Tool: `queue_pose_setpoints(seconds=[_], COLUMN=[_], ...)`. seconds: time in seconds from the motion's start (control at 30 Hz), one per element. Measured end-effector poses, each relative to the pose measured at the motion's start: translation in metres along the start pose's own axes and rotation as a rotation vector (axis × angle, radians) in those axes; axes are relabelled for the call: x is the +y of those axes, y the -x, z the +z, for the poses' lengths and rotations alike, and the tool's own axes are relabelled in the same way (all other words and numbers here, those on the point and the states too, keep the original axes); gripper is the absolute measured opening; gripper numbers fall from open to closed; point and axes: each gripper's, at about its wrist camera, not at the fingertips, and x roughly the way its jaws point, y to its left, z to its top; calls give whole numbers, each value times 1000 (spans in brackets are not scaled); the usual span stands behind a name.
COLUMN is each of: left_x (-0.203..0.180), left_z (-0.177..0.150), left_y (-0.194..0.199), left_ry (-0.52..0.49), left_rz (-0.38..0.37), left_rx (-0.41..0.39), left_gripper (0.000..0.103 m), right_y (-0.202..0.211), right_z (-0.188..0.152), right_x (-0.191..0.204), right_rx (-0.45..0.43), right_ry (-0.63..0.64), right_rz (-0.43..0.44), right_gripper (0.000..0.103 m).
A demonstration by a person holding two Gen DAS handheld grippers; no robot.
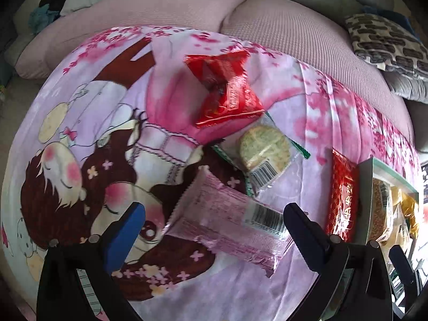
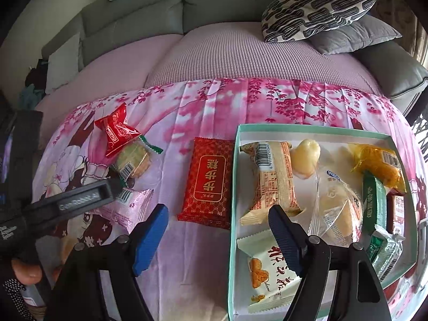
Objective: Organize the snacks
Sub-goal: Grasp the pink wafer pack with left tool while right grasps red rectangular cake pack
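Note:
A pink snack packet (image 1: 227, 222) lies on the cartoon blanket between the wide-apart fingers of my left gripper (image 1: 214, 214), which is open; the pads do not press it. Beyond it lie a round cookie in a clear wrapper (image 1: 264, 149) and a red twisted packet (image 1: 227, 88). My right gripper (image 2: 216, 211) is open and holds nothing. It hangs just short of a flat red packet (image 2: 206, 179), and its right finger is over the left wall of a teal-rimmed box (image 2: 235, 160). Several wrapped snacks lie in the box.
The blanket (image 2: 187, 254) covers a pink sofa seat. A patterned pillow (image 2: 318, 10) and a grey pillow (image 2: 355, 37) rest at the back right. The left gripper's body (image 2: 80, 195) and the person's hand (image 2: 24, 270) fill the left of the right wrist view.

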Motion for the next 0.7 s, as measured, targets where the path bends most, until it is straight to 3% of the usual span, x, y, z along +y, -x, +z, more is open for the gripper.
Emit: queue_pose_setpoints(seconds=[0.33, 0.53, 0.7], left_x=[0, 18, 21], left_z=[-13, -22, -20], left_y=[-2, -1, -3], left_ry=[-53, 2, 14], left_rz=[33, -14, -29], left_rx=[8, 50, 62], left_gripper=[103, 103, 101], right_y=[-2, -3, -8], right_z=[-3, -4, -5], right_x=[-4, -2, -2], right_rx=[10, 19, 37], right_ry=[-6, -3, 0], right_rz=[-2, -2, -7], right_gripper=[80, 80, 66])
